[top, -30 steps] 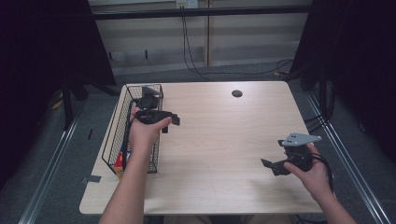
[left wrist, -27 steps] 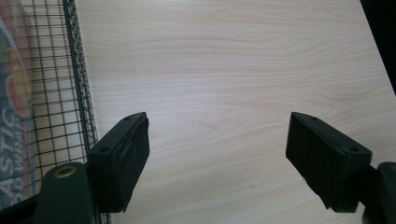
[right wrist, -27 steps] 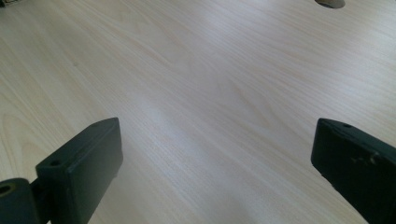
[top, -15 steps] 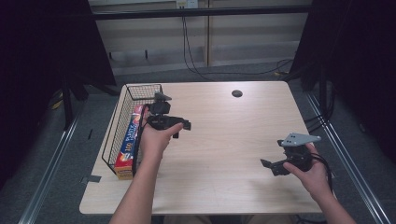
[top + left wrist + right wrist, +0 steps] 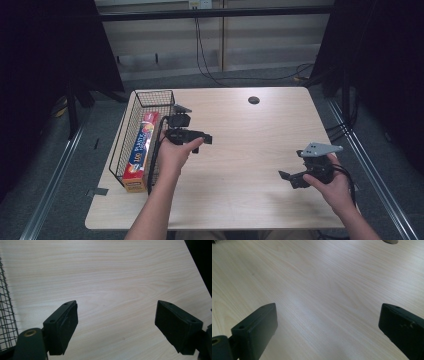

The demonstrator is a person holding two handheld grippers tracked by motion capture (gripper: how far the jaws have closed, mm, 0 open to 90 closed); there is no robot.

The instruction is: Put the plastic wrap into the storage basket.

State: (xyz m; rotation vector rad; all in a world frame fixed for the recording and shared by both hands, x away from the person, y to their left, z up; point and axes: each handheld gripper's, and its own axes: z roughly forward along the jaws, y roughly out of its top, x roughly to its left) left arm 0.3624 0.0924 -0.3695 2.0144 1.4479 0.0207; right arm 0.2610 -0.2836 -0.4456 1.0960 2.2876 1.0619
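A black wire basket (image 5: 131, 131) stands at the table's left edge, and a long red-and-orange box of plastic wrap (image 5: 141, 150) lies flat in it. My left gripper (image 5: 192, 136) hovers just right of the basket. Its jaws have just been opening and nothing is between them. In the left gripper view the left gripper (image 5: 117, 327) faces bare wood, with the basket's mesh (image 5: 5, 315) at the left edge. My right gripper (image 5: 292, 179) hangs over the table's right front, open. The right gripper view shows the right gripper (image 5: 327, 332) with its jaws wide apart and nothing between them.
The pale wooden table (image 5: 250, 130) has a round cable hole (image 5: 253, 100) near its far edge, and that cable hole (image 5: 390, 241) also sits at the top of the right gripper view. Cables hang beyond the table. Dark curtains flank both sides.
My left hand has drawn its gripper rightward from over the basket to the open table, uncovering the box in the basket. The right hand has stayed put.
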